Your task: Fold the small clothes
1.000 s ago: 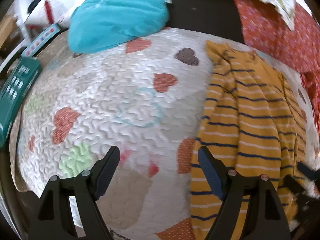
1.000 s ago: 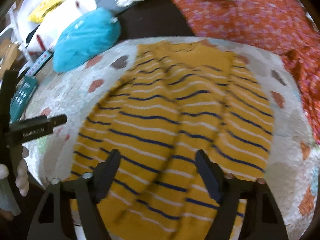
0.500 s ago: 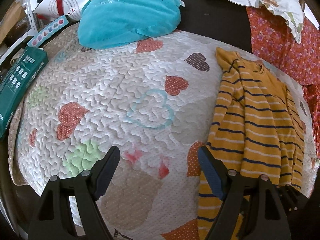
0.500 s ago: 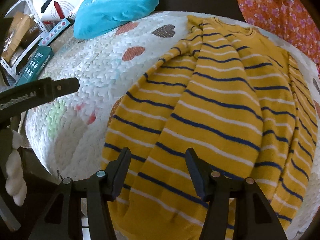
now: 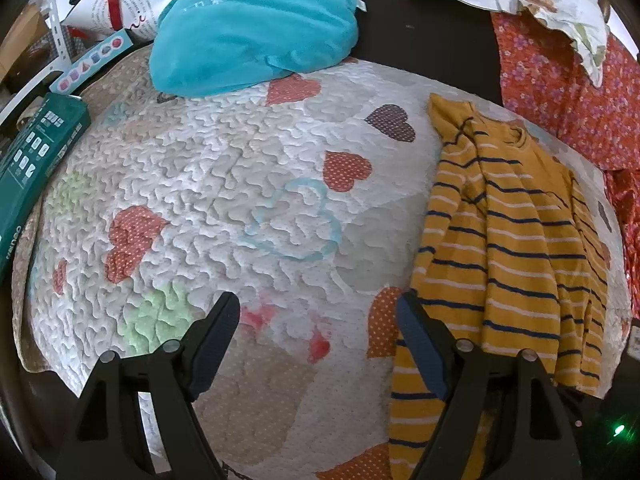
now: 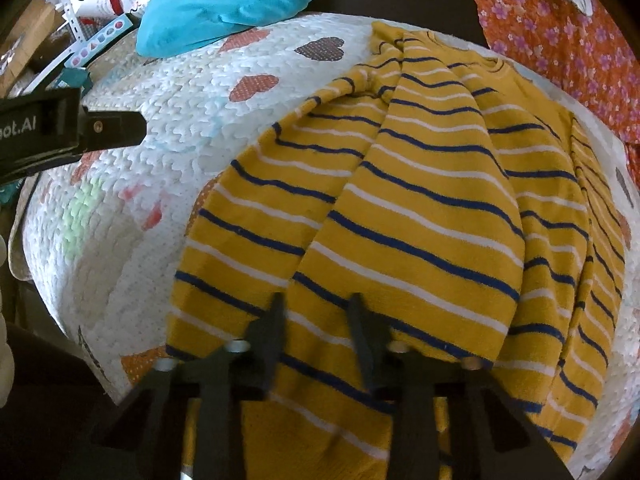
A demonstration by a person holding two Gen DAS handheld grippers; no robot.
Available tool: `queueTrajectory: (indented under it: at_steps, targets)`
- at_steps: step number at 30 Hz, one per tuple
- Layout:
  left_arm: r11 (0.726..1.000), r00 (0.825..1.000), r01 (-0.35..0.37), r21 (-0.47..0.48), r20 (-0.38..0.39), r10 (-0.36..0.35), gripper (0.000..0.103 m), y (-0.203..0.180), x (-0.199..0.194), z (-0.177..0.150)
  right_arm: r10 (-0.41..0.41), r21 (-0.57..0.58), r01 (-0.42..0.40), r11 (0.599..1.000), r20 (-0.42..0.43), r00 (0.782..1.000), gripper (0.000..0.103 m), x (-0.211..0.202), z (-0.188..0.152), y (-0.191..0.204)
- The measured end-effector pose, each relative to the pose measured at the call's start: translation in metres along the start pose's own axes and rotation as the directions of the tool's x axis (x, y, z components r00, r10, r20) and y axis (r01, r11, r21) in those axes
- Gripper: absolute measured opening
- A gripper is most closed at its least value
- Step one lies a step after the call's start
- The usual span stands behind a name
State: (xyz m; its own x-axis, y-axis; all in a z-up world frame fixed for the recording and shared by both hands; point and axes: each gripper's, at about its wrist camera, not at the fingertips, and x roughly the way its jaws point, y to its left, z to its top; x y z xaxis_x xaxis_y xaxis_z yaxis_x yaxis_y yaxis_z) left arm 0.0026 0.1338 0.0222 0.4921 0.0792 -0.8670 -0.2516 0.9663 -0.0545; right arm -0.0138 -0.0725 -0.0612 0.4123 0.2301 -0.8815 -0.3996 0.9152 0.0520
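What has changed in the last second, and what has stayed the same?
The right gripper has come down to the near hem of the yellow striped shirt, and its jaws have just been closing on a fold of it. The left gripper stays open above the heart-patterned quilt. The teal pillow has not moved.

I count one striped shirt [image 6: 400, 208], one teal cushion [image 5: 256, 28], one heart quilt [image 5: 200, 184], one green box [image 5: 32, 164] and my two grippers, left [image 5: 318, 344] and right [image 6: 316, 328]
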Motion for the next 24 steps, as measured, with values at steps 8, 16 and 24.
queueTrajectory:
  at_steps: [8, 16, 24]
  targets:
    - [0.982, 0.996, -0.073, -0.176, 0.028, 0.079, 0.080, 0.057, -0.009, 0.011, 0.144, 0.099, -0.149, 0.984, 0.061, 0.988, 0.006, -0.046, 0.019, -0.011]
    - [0.868, 0.976, -0.158, -0.471, 0.056, 0.208, 0.080, 0.152, -0.030, 0.006, 0.413, 0.142, -0.421, 0.896, 0.085, 0.907, 0.006, -0.043, 0.089, 0.031]
    - [0.691, 0.959, -0.165, -0.704, 0.050, 0.280, 0.080, 0.232, -0.049, -0.021, 0.625, 0.039, -0.624, 0.780, -0.022, 0.780, 0.006, 0.024, 0.178, 0.155]
